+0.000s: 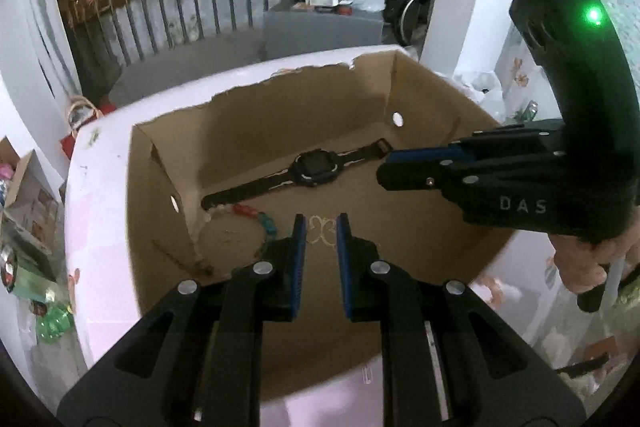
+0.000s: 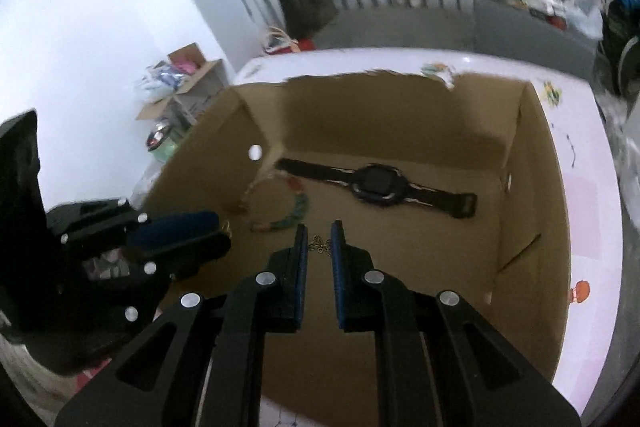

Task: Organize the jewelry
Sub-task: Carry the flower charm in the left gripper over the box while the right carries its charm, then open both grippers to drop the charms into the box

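An open cardboard box (image 1: 280,123) (image 2: 380,115) stands on a round white table (image 1: 100,207) (image 2: 588,207). On its floor lie a black wristwatch (image 1: 314,169) (image 2: 376,183), a bead bracelet (image 1: 256,215) (image 2: 298,211) with red and teal beads, and beside it a small gold butterfly ornament (image 1: 321,231) (image 2: 320,245). My left gripper (image 1: 320,227) (image 2: 224,235) hovers above the box floor with a narrow gap between its jaws; the ornament shows through the gap. My right gripper (image 2: 320,231) (image 1: 384,167) hangs over the box from the right, narrowly parted and holding nothing.
A hand (image 1: 580,259) holds the right gripper's handle. Beyond the table are a metal railing (image 1: 192,11), a grey cabinet (image 1: 320,27) with bags on it, a wheelchair (image 1: 408,3), and an open carton of clutter (image 2: 180,83) on the floor at the left.
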A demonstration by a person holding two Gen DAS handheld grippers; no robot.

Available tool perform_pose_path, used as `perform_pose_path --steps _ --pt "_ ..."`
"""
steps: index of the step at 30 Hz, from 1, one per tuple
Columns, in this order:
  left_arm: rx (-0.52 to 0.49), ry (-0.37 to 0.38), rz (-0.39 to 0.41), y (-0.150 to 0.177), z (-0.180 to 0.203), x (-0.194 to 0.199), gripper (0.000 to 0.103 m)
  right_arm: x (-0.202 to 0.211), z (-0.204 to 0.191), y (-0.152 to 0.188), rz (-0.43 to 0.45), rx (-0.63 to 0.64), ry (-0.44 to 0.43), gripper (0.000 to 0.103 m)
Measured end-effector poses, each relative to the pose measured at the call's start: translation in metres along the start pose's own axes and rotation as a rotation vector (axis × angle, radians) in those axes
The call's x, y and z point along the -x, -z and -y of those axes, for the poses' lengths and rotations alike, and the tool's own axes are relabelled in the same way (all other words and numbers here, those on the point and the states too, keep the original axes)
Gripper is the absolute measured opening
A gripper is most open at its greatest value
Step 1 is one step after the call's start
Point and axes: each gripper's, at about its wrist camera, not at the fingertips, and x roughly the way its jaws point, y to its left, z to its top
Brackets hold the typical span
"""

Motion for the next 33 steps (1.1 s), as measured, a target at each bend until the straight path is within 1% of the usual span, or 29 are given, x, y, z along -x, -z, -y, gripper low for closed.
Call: perform_pose_path --steps 2,4,5,9,13,20,23,25,27,28,30,33 --pt "0.013 0.012 -0.028 -0.003 -0.003 -0.01 0.016 -0.004 0.008 -0.003 -0.007 -0.028 -0.005 0.013" --pt "0.043 0.018 -0.045 -0.004 -0.008 -0.015 0.026 -0.006 0.015 -0.003 -0.005 -0.052 -0.016 0.013" --pt "0.052 0.021 -0.044 -0.003 -0.01 -0.014 0.027 -0.006 0.018 -0.003 -0.001 -0.062 -0.019 0.013" --pt "0.096 0.034 -0.024 -0.005 -0.019 -0.011 0.029 -0.002 0.026 0.004 0.022 -0.095 -0.029 0.019" --pt "0.128 0.033 0.006 -0.006 -0.027 -0.004 0.029 0.001 0.033 0.006 0.036 -0.119 -0.044 0.02" --pt "0.145 0.006 0.057 -0.007 -0.032 0.011 0.029 0.013 0.036 0.01 0.077 -0.133 -0.054 0.02" --pt "0.142 -0.008 0.089 -0.006 -0.032 0.02 0.03 0.023 0.035 0.012 0.11 -0.126 -0.054 0.022" --pt "0.134 -0.016 0.117 -0.002 -0.028 0.03 0.031 0.032 0.032 0.017 0.141 -0.119 -0.056 0.028" --pt "0.127 -0.023 0.152 0.003 -0.026 0.043 0.032 0.046 0.027 0.024 0.182 -0.1 -0.057 0.03" --pt "0.123 -0.021 0.178 0.008 -0.024 0.053 0.033 0.051 0.025 0.028 0.197 -0.092 -0.061 0.03" --pt "0.115 -0.02 0.207 0.016 -0.02 0.066 0.034 0.065 0.023 0.039 0.232 -0.074 -0.07 0.031" --pt "0.095 -0.01 0.257 0.038 -0.013 0.092 0.034 0.086 0.015 0.058 0.287 -0.033 -0.084 0.031"
